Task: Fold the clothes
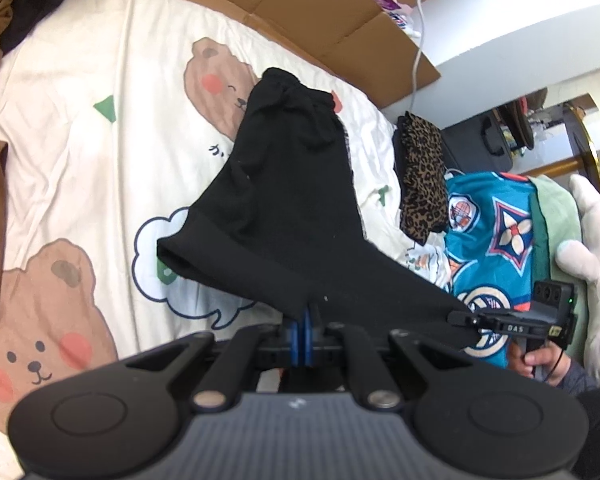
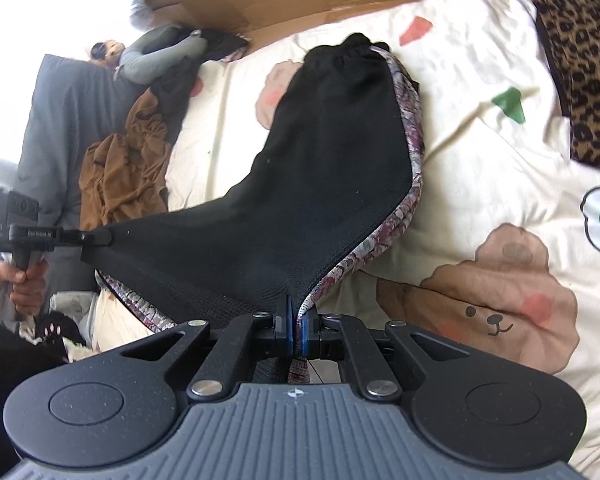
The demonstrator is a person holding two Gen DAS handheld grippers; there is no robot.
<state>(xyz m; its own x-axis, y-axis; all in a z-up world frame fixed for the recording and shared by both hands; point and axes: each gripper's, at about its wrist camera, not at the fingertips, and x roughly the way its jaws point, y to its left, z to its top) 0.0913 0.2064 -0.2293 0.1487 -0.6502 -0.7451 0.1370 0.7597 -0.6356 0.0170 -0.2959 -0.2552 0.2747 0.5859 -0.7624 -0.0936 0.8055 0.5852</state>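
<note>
A black garment [image 1: 284, 184] with a purple-and-white patterned underside [image 2: 414, 184] is stretched above a bear-print bed sheet [image 1: 80, 152]. Its far gathered end rests on the bed [image 2: 348, 52]. My left gripper [image 1: 305, 312] is shut on one near corner of the garment. My right gripper [image 2: 294, 312] is shut on the other near corner. Each gripper also shows in the other's view: the right gripper [image 1: 466, 318] at the right, the left gripper [image 2: 100, 236] at the left, both pinching the cloth, each held by a hand [image 2: 24, 280].
A folded leopard-print piece [image 1: 424, 176] lies at the bed's far edge. A brown garment [image 2: 120, 172] is heaped at one side. A teal patterned cloth [image 1: 496, 232], a plush toy [image 1: 592, 248], flattened cardboard [image 1: 320, 12] and a person lying down [image 2: 152, 52] surround the bed.
</note>
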